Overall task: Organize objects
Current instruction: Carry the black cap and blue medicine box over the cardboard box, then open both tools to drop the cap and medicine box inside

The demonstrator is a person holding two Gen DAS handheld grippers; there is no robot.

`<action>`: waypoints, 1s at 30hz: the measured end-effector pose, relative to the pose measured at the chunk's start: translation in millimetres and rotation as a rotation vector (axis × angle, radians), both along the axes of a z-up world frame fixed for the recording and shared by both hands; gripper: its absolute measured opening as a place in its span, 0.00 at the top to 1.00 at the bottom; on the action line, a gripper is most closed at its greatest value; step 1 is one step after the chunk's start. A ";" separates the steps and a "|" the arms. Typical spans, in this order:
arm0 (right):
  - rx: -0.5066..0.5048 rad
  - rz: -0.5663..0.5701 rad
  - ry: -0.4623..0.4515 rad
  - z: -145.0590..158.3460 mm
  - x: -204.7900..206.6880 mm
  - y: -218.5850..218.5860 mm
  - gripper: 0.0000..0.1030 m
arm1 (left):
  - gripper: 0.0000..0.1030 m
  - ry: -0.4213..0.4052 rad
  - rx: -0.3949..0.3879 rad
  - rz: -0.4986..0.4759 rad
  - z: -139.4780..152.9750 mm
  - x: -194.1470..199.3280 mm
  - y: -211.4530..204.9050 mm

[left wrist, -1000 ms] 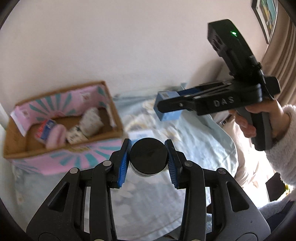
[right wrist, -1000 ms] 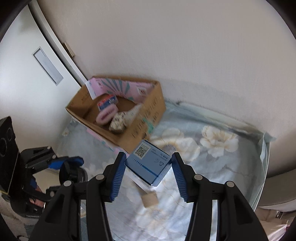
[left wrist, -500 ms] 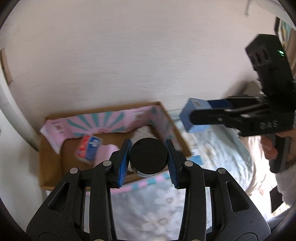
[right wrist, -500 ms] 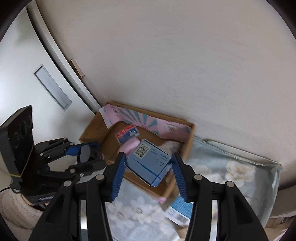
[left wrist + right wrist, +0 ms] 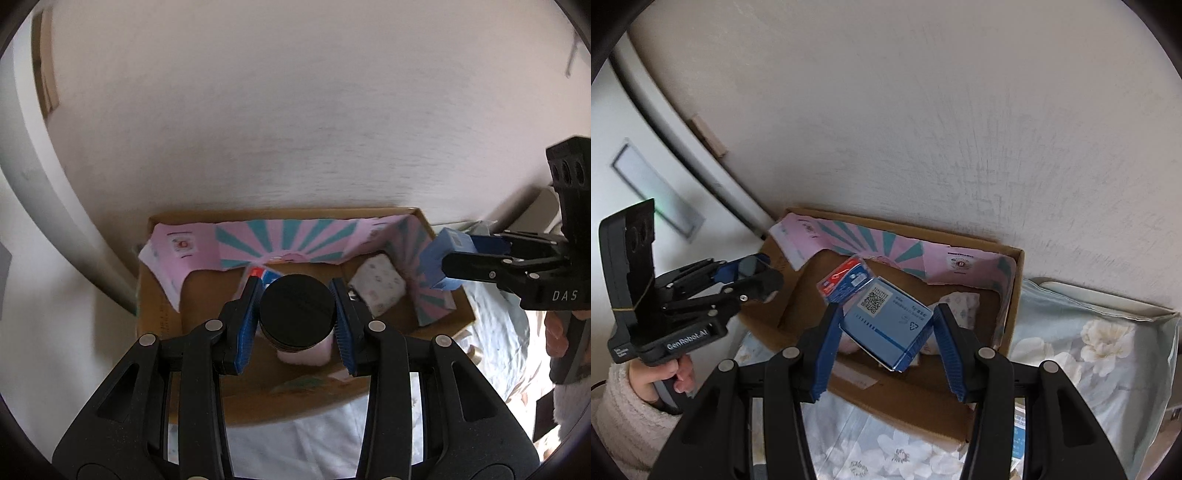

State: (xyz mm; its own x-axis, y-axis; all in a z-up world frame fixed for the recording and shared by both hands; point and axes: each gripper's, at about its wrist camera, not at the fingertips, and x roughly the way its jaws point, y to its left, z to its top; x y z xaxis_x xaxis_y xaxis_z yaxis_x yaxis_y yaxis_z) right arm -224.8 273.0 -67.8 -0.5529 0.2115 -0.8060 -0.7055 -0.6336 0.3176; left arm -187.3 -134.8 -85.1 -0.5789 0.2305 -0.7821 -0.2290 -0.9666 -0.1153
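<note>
Left gripper [image 5: 297, 320]: your jaws are clamped tight on the black-lidded jar [image 5: 297, 312], blue pads pressing its sides at 9 and 3 o'clock.
Jar: it hangs above the cardboard box [image 5: 159, 314], over a pink item [image 5: 304, 356] lying in the box at the jar's 6 o'clock.
Right gripper [image 5: 886, 338]: your jaws are closed partway on the blue carton [image 5: 886, 326], one pad on each side, the carton tilted with a corner pointing down.
Blue carton: it is held above the box's interior, with a red-and-blue packet [image 5: 846, 282] at its 11 o'clock and a white patterned pouch [image 5: 960, 302] at its 3 o'clock.
Box: it stands against the wall on a floral sheet [image 5: 1089, 354], a pink-and-teal liner [image 5: 280, 243] along its far side.
Your hands: one hand [image 5: 679, 376] in a fuzzy sleeve [image 5: 624, 406] grips the left handle.
</note>
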 end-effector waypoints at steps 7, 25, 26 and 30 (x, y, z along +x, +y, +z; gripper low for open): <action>0.019 -0.033 -0.039 -10.1 -13.0 2.7 0.55 | 0.67 -0.027 -0.023 -0.001 -13.8 -14.8 -7.7; -0.022 -0.093 -0.058 -19.7 -12.3 11.2 0.54 | 0.67 -0.039 -0.065 -0.003 -21.2 -23.3 -2.1; -0.025 -0.092 -0.059 -19.7 -12.1 11.4 0.54 | 0.64 -0.034 -0.060 0.000 -20.2 -22.7 -2.4; -0.014 -0.112 -0.061 -18.2 -8.9 11.3 0.45 | 0.00 -0.008 -0.044 0.016 -14.3 -20.6 -3.3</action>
